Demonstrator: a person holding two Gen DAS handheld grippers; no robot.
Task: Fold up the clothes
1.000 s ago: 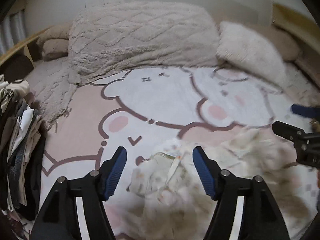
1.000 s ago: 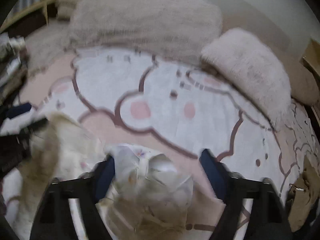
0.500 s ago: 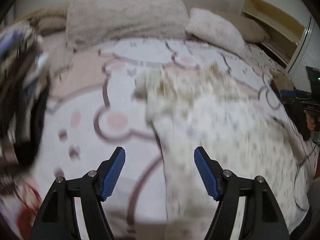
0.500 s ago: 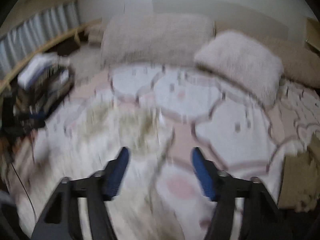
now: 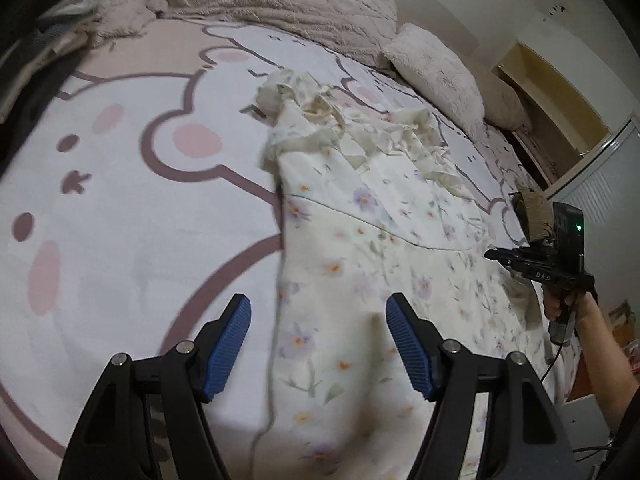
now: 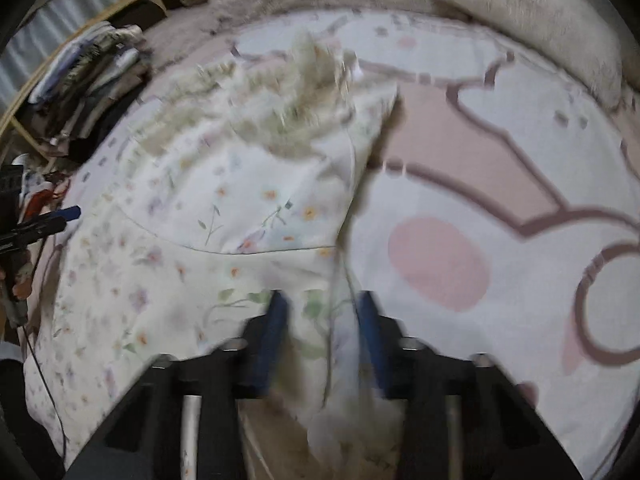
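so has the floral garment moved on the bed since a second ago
Yes. The floral garment, bunched near the left tongs before, now lies spread out toward the fluffy pillow.

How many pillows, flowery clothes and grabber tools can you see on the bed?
Fluffy pillows: 2, white one, beige one
Flowery garment: 1
Grabber tools: 2, left gripper, right gripper
Total: 5
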